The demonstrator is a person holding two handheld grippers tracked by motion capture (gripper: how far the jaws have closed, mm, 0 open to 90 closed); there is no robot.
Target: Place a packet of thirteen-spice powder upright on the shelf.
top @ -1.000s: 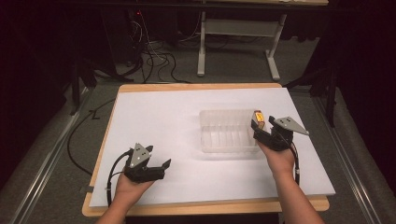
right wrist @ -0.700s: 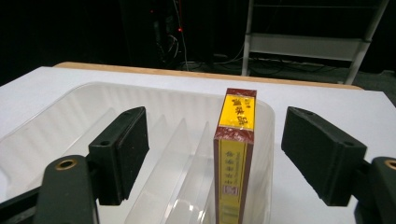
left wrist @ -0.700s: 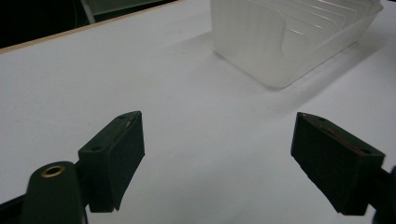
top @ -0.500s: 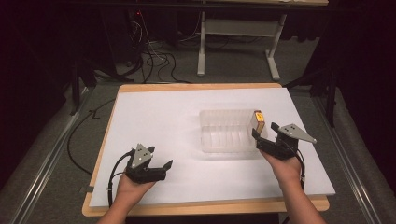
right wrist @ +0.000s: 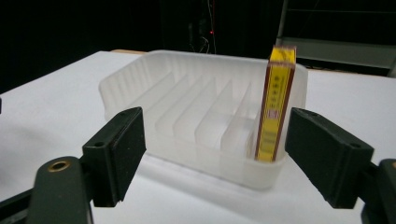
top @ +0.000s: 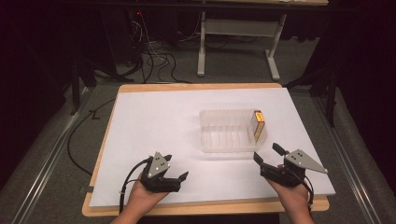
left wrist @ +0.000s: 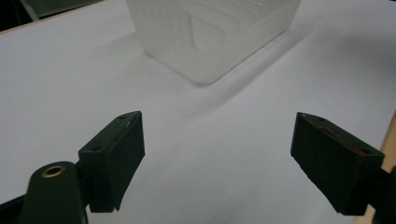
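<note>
On the white table top (top: 154,121), right of centre, sits a clear slotted tray (top: 229,133); a yellow box (top: 258,122) stands upright in its rightmost slot. Your right gripper (top: 271,158) hovers just near of the tray, jaws apart and empty. Your left gripper (top: 175,179) rests at the near left, jaws likewise apart, holding nothing. Risk: the tray looks light, so a push from your right jaws could slide it or tip the tall, narrow box.
</note>
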